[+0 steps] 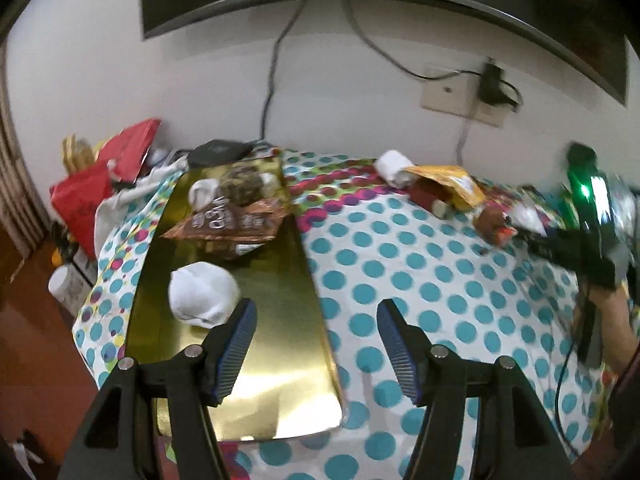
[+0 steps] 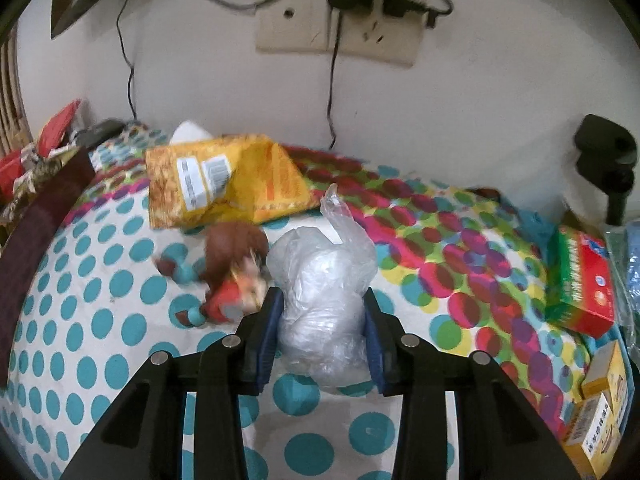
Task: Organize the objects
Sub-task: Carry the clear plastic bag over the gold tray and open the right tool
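Left wrist view: left gripper (image 1: 316, 344), jaws apart and empty, above the gold tray's (image 1: 280, 300) near right edge; a white sock ball (image 1: 202, 294) lies on the tray. Right wrist view: right gripper (image 2: 320, 332) clamps a clear plastic bag (image 2: 324, 288) on the dotted cloth (image 2: 120, 320), doll (image 2: 236, 268) just left.

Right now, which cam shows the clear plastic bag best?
Right wrist view: the clear plastic bag sits front and centre, with the right claw shut on it and its twisted top visible. In the left wrist view the bag is only a small whitish blur at the far right edge, near the right claw.
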Demonstrator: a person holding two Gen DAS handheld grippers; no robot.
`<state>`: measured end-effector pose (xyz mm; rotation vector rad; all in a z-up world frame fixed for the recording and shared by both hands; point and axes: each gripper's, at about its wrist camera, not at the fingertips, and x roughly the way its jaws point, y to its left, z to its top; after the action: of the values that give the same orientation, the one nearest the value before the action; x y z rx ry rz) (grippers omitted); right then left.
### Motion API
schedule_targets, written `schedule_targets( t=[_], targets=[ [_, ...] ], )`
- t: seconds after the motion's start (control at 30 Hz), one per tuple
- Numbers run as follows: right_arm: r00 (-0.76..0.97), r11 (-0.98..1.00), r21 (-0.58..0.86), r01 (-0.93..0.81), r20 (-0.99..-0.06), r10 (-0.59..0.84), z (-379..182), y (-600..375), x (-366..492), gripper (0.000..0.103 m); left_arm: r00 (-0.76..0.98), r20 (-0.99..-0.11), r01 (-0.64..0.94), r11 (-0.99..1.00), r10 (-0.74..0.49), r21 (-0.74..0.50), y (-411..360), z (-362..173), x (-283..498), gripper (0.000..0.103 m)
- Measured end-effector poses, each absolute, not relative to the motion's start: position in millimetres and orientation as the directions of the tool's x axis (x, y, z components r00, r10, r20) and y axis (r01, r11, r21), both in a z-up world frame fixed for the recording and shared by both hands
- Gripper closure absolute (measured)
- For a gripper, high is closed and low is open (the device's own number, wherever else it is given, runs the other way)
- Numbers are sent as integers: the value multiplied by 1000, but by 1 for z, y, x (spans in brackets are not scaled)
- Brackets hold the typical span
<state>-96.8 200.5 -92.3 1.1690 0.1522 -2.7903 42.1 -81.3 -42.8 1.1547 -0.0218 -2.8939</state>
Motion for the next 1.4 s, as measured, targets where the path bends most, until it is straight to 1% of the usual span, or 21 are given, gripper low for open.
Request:
schedule_targets(
  t=[0.13, 0.23, 0.33, 0.47, 0.6, 0.7, 0.8, 0.93, 1.1, 1.17, 1.4],
  targets=[
    [-713, -994, -42, 99, -700, -41, -89, 208, -96, 67, -727, -687, -59, -997, 13, 43, -61, -48, 59, 39],
    [-741, -995, -41, 90, -670, -40, -77, 204, -94, 67, -724, -690, -79, -996, 24, 48, -54, -52, 70, 39],
    [-768, -991, 1, 132, -633, -103, -52, 190, -93, 67, -718, -695, -88, -996, 44, 28, -54, -52, 79, 39],
    [-778, -963, 10, 268, -588, -222, -16, 141, -88, 67, -736, -677, -50, -999, 26, 15, -66, -38, 86, 39],
    [-727, -895, 23, 445, -574, -376, 8, 68, -79, 67, -750, -662, 15, -1000, -15, 6, -92, -21, 93, 39],
    [-661, -830, 28, 558, -590, -464, 12, 12, -69, 66, -753, -656, 61, -998, -43, -4, -113, -13, 100, 39],
    [-594, -776, 33, 630, -623, -509, 7, -33, -60, 66, -747, -658, 128, -992, -96, 0, -140, -7, 107, 39],
    [-539, -727, 3, 687, -669, -512, -6, -79, -46, 66, -735, -662, 194, -981, -149, 6, -167, -3, 114, 39],
    [-512, -719, -40, 693, -730, -453, -31, -117, -42, 66, -726, -661, 250, -968, -187, -1, -193, 1, 120, 39],
    [-526, -737, -68, 672, -744, -411, -40, -124, -43, 66, -725, -663, 257, -966, -188, -7, -200, 1, 121, 39],
    [-500, -750, -53, 659, -776, -384, -69, -133, -57, 66, -712, -674, 266, -964, -195, -3, -208, -3, 120, 39]
  ],
)
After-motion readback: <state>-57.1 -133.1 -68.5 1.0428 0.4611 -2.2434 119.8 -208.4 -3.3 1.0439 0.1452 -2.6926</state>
